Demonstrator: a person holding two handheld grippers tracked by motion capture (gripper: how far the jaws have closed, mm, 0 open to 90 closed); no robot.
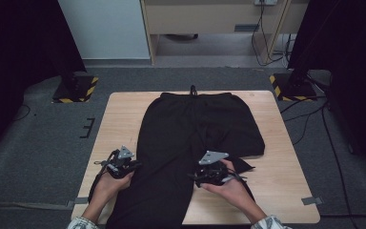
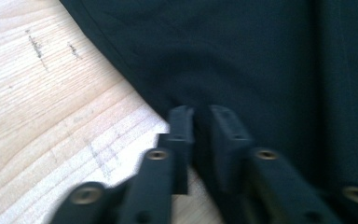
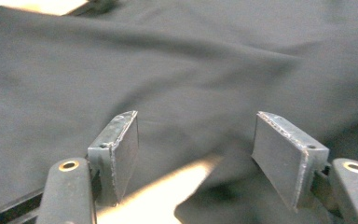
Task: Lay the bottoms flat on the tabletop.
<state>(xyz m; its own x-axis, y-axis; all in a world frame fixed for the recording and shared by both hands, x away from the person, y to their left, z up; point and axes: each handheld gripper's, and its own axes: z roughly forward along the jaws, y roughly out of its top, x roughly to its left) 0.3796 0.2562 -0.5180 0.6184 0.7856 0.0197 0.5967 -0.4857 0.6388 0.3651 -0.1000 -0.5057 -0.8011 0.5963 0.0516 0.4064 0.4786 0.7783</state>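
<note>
Black trousers (image 1: 190, 138) lie flat on the wooden bench (image 1: 119, 119), waistband at the far edge, drawstring knot just over it. The left leg runs toward the near edge and is cut off at the bottom of the high view, so its hem is out of sight. The right leg is folded up; a dark corner of cloth pokes out to the right just beside the right hand, and where that leg ends is hard to read, black on black.

Left claw (image 1: 132, 166) sits at the left edge of the near leg, held in the left hand (image 1: 108, 185). In the left gripper view the left claw (image 2: 200, 121) has its jaws nearly together with a slim gap between them, at the edge of the cloth where it meets the bare wood. Whether fabric is pinched between them I cannot tell; the pads are dark against dark cloth and the picture is blurred.

Right claw (image 1: 201, 177) rests on the right side of the same leg, cupped by the right hand (image 1: 228, 188). In the right gripper view the right claw (image 3: 196, 140) stands wide, jaws well apart, nothing between the pads. Cloth lies beyond them, and a strip of bench shows below, smeared.

Forearms are cut off at the sleeves by the near edge of the high view.
</note>
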